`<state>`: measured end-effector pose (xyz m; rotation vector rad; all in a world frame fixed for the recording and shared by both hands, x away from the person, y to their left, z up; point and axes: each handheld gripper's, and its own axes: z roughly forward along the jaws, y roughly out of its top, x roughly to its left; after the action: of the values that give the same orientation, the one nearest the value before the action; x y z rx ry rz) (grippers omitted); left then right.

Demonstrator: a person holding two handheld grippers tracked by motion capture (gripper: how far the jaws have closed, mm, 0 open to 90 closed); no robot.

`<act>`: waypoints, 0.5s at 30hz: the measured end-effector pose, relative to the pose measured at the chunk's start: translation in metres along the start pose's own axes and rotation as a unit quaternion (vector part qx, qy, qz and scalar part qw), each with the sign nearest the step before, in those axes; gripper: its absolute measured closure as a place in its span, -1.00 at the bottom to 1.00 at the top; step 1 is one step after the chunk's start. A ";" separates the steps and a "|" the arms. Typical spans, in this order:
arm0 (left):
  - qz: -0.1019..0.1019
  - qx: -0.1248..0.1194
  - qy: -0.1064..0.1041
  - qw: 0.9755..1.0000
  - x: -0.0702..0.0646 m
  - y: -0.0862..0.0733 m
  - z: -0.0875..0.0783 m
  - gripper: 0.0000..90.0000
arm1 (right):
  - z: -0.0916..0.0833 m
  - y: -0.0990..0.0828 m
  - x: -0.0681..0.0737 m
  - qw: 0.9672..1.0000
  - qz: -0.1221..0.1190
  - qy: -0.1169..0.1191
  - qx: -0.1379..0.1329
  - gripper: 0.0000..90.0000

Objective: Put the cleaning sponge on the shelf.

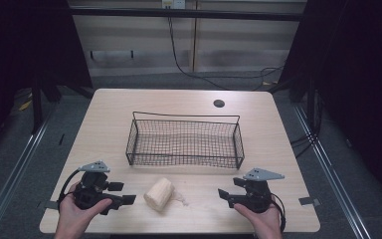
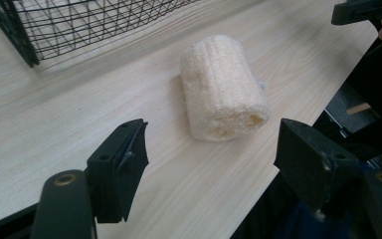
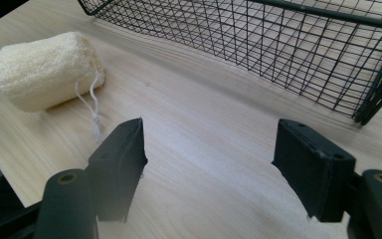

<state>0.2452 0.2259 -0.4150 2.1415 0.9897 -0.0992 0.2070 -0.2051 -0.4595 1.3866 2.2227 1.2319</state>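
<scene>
A pale cream loofah roll lies on its side on the wooden table, near the front edge, with a thin white string trailing from one end. My left gripper sits just left of it, open, jaws pointing at it. In the left gripper view the loofah lies a little ahead of the open left gripper, untouched. My right gripper rests to the right, open and empty. From the right gripper the loofah is off to the upper left.
A black wire basket stands empty at the table's middle, just behind the loofah; its corner and side wall show close by. A round cable hole is at the back. The table's front edge runs right by both hands.
</scene>
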 end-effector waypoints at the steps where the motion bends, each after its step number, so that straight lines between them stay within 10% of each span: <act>1: 0.003 0.001 0.003 1.000 -0.003 0.002 0.001 -0.33 | 0.000 0.000 0.000 1.000 -0.001 -0.001 0.000 -0.38; 15: 0.018 0.052 0.013 0.998 -0.016 0.031 0.014 -0.35 | 0.001 -0.001 0.003 1.000 -0.006 0.008 0.009 -0.41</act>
<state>0.2584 0.1933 -0.4003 2.2592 0.9795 -0.1069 0.2054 -0.2023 -0.4598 1.3730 2.2537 1.2266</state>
